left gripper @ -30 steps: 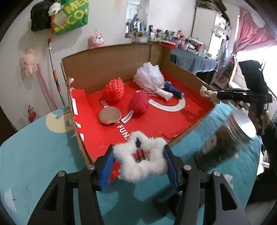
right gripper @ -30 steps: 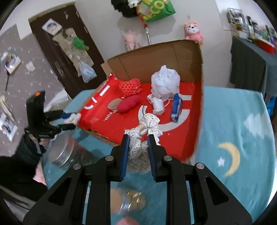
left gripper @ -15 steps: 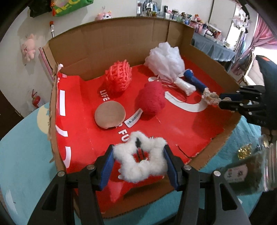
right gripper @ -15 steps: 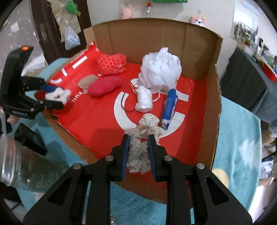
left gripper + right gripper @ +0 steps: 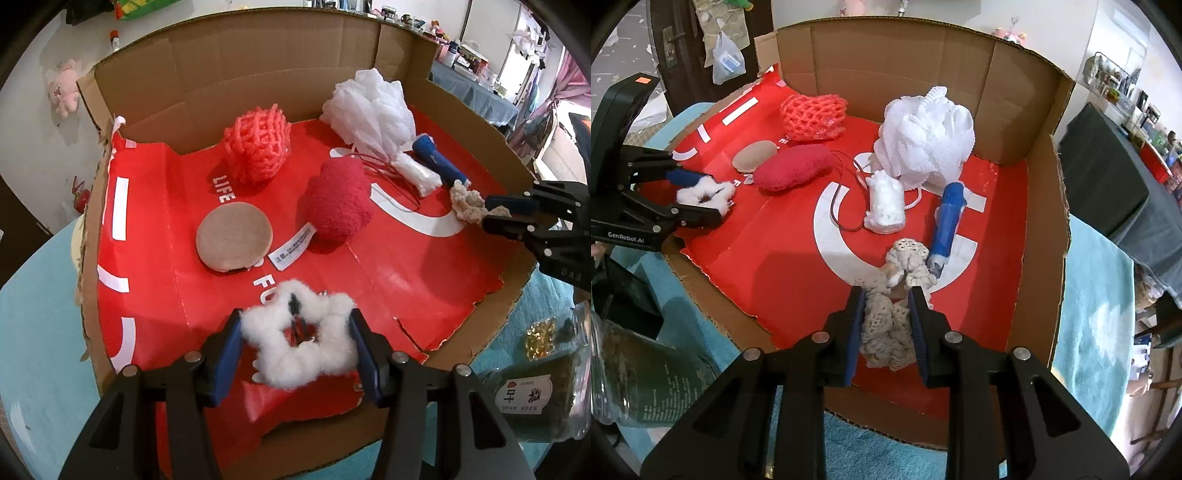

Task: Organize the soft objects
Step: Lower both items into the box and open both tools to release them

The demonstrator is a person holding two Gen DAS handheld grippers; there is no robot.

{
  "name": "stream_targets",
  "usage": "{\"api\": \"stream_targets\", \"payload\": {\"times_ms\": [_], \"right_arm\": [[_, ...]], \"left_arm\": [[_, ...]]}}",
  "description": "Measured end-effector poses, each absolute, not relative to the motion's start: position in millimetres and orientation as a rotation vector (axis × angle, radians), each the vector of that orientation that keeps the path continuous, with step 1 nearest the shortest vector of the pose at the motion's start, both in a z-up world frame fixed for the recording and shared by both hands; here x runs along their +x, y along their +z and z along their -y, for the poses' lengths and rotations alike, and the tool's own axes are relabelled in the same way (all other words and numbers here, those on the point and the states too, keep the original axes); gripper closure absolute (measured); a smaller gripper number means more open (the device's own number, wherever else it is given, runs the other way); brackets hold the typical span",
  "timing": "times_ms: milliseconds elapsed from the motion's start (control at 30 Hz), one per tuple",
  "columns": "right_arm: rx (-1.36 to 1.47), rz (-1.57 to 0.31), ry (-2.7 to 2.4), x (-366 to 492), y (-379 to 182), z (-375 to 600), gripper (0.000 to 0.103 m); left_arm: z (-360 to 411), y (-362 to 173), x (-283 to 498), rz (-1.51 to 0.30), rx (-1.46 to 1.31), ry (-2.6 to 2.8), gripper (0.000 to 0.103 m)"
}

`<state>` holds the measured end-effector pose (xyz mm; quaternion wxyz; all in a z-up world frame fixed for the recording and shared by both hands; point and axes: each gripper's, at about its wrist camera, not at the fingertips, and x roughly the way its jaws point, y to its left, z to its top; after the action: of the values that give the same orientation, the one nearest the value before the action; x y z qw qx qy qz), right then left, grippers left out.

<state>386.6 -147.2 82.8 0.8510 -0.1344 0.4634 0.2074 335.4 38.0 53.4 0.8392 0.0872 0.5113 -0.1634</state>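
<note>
Over the red-lined box (image 5: 369, 66), the left gripper (image 5: 295, 336) clamped a white fluffy ring (image 5: 299, 354) and the right gripper (image 5: 886, 314) pinched a cream lace bundle (image 5: 886, 328), both poised above the floor, apparently for dropping among the soft things.

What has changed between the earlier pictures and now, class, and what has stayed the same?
Both grippers moved from over the teal cloth in over the cardboard box and tilted down. The left gripper still clamps the white fluffy ring; the right gripper still holds the cream lace piece, jaws slightly wider. Nothing was released. The items inside the box kept their places.
</note>
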Motion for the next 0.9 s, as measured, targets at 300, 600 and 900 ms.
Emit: {"api": "stream_targets", "payload": {"times_ms": [300, 600, 900], "right_arm": [[-0.286, -0.993, 0.423, 387.3, 82.6, 144.3, 0.075], [-0.312, -0.924, 0.417, 374.4, 100.9, 135.4, 0.040], [-0.215, -0.836, 0.392, 337.6, 150.4, 147.3, 0.028]], "left_arm": [[-35.8, 52.1, 331.2, -1.064, 0.185, -0.364, 0.038], [-40.8, 78.9, 312.3, -0.977, 0.152, -0.353, 0.020], [-45.9, 137.4, 257.5, -0.756, 0.110, -0.289, 0.003]]}}
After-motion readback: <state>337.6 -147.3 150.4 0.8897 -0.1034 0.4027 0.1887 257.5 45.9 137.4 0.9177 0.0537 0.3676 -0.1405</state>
